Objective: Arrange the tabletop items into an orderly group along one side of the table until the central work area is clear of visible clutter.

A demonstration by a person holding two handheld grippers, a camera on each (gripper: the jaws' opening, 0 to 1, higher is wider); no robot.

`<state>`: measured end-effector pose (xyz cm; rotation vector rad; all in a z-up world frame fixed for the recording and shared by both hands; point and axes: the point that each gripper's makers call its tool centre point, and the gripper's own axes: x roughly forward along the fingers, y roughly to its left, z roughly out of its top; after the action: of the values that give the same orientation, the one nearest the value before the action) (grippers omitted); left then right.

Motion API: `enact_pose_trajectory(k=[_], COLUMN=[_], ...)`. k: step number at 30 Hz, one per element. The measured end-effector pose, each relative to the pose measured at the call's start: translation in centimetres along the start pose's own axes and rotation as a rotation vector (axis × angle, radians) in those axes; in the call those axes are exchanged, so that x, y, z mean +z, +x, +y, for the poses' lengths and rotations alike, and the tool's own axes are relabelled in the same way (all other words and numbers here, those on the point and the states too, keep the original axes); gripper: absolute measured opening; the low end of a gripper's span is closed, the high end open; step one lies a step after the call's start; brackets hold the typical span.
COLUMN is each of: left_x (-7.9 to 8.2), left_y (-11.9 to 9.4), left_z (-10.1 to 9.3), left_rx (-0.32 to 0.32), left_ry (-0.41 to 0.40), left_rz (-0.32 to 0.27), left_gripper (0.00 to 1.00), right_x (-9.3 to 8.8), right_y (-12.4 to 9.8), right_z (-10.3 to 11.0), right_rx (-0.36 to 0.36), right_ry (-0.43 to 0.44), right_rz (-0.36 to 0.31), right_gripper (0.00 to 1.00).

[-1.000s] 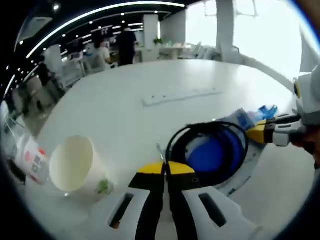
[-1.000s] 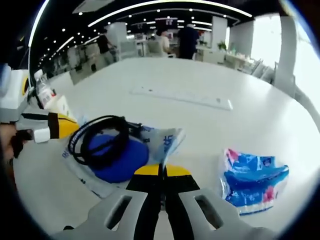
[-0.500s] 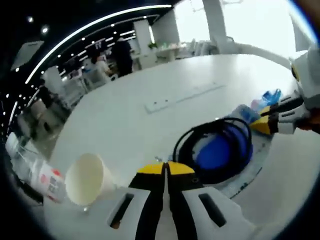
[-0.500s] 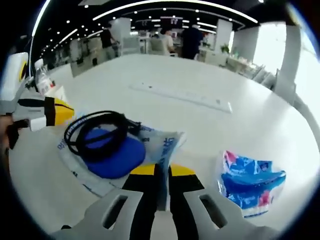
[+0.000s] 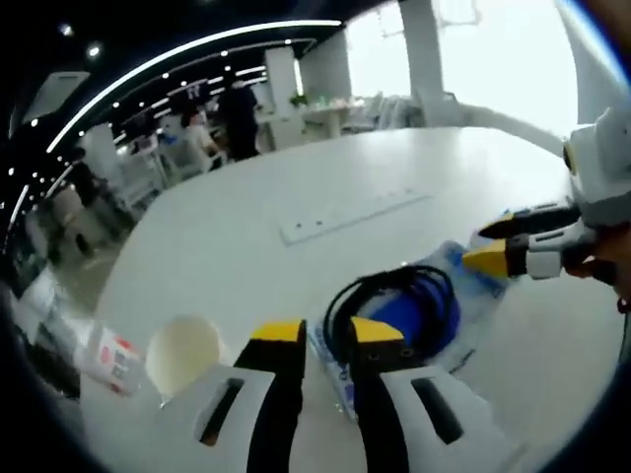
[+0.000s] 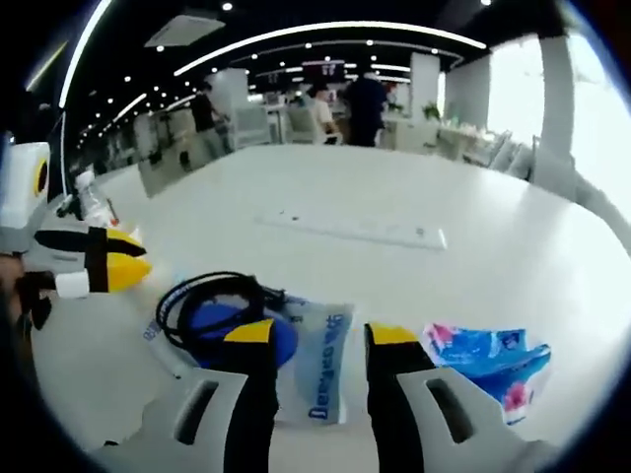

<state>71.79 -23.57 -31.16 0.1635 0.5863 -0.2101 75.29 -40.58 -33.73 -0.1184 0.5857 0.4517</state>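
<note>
Left claw (image 5: 327, 335): jaws apart, holding nothing, a gap showing between the yellow tips. It sits at the near edge of the clear plastic bag (image 5: 463, 286), which lies flat on the white table (image 5: 246, 207) and carries the black cable coil (image 5: 389, 296) laid over a blue round item (image 5: 419, 310).

Right claw (image 6: 320, 340): jaws apart too, empty, straddling the bag's printed corner (image 6: 320, 365). In the left gripper view it enters at 3 o'clock, tips parted at the bag's far side.

Judgement: both claws flank the bag from opposite sides, likely because it is limp and loaded, so a two-point pinch keeps coil and contents from sliding out.

Other clutter: paper cup (image 5: 182, 350) at 8 o'clock of the left gripper view, on its side, mouth toward camera; a labelled bottle (image 5: 108, 355) just beside it. Blue tissue pack (image 6: 488, 360) at 4 o'clock of the right gripper view, near the bag but apart. White power strip (image 6: 350, 229) sits mid-table, well apart from the rest.
</note>
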Motion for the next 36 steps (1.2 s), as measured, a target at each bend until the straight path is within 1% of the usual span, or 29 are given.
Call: enact_pose_trajectory(k=[2, 3, 5, 7, 9, 13, 14, 15, 16, 17, 18, 20, 24, 25, 27, 28, 29, 30, 33, 36], left_x=[0.0, 0.2, 0.6, 0.9, 0.8, 0.5, 0.3, -0.2, -0.5, -0.9, -1.6, -2.4, -3.5, -3.8, -4.0, -4.0, -3.9, -3.9, -4.0, -4.1], left_y=[-0.6, -1.2, -2.0, -2.6, -3.2, -4.6, -4.9, -5.3, -5.5, -5.8, -6.2, -6.9, -8.3, -8.7, -9.1, -9.6, -10.0, -10.2, -11.1, -12.0], left_z=[-0.1, -0.1, -0.3, -0.7, -1.1, -1.7, -1.9, -2.5, -2.6, -2.6, -2.6, -2.6, -2.4, -2.5, -2.5, -2.5, -2.6, -2.6, -2.6, -2.7], left_rx=[-0.014, -0.015, -0.028, -0.056, -0.079, -0.102, -0.115, -0.149, -0.159, -0.164, -0.17, -0.175, -0.17, -0.177, -0.181, -0.188, -0.192, -0.195, -0.198, -0.209], left_ry=[-0.009, -0.01, -0.002, -0.028, -0.055, -0.05, -0.066, -0.088, -0.089, -0.085, -0.084, -0.074, -0.055, -0.044, -0.036, -0.036, -0.038, -0.034, -0.011, -0.011], left_rz=[-0.001, -0.005, -0.031, -0.043, -0.043, -0.057, -0.059, -0.05, -0.046, -0.042, -0.023, -0.014, -0.016, -0.013, -0.017, -0.025, -0.048, -0.052, -0.044, -0.059], left_gripper=[0.26, 0.29, 0.33, 0.37, 0.44, 0.53, 0.55, 0.58, 0.61, 0.62, 0.64, 0.68, 0.85, 0.87, 0.91, 0.93, 0.96, 0.98, 0.99, 0.99], right_x=[-0.2, -0.3, -0.2, -0.2, -0.2, -0.1, -0.1, -0.1, -0.1, 0.0, -0.1, -0.1, -0.1, -0.2, -0.3, -0.4, -0.5, -0.6, -0.7, -0.7], right_y=[-0.3, -0.4, -0.6, -0.8, -0.9, -1.2, -1.3, -1.3, -1.3, -1.3, -1.4, -1.5, -1.5, -1.5, -1.4, -1.3, -1.2, -1.1, -0.8, -0.5], right_z=[0.4, 0.8, 1.1, 1.4, 1.7, 2.5, 2.7, 2.9, 3.0, 3.2, 3.4, 3.8, 4.8, 4.9, 5.2, 5.4, 5.5, 5.6, 6.1, 6.5], right_rx=[0.014, 0.031, 0.044, 0.051, 0.062, 0.089, 0.094, 0.099, 0.103, 0.106, 0.107, 0.111, 0.127, 0.128, 0.13, 0.131, 0.126, 0.126, 0.135, 0.137], right_ry=[0.029, 0.059, 0.079, 0.087, 0.105, 0.142, 0.147, 0.153, 0.152, 0.151, 0.15, 0.151, 0.173, 0.176, 0.178, 0.179, 0.179, 0.179, 0.197, 0.202], right_rz=[0.013, 0.016, 0.014, 0.016, 0.016, 0.019, 0.018, 0.018, 0.019, 0.018, 0.018, 0.019, 0.018, 0.019, 0.025, 0.027, 0.035, 0.037, 0.044, 0.045], right_gripper=[0.41, 0.43, 0.47, 0.51, 0.55, 0.59, 0.6, 0.6, 0.6, 0.59, 0.59, 0.59, 0.6, 0.6, 0.6, 0.6, 0.6, 0.6, 0.6, 0.6])
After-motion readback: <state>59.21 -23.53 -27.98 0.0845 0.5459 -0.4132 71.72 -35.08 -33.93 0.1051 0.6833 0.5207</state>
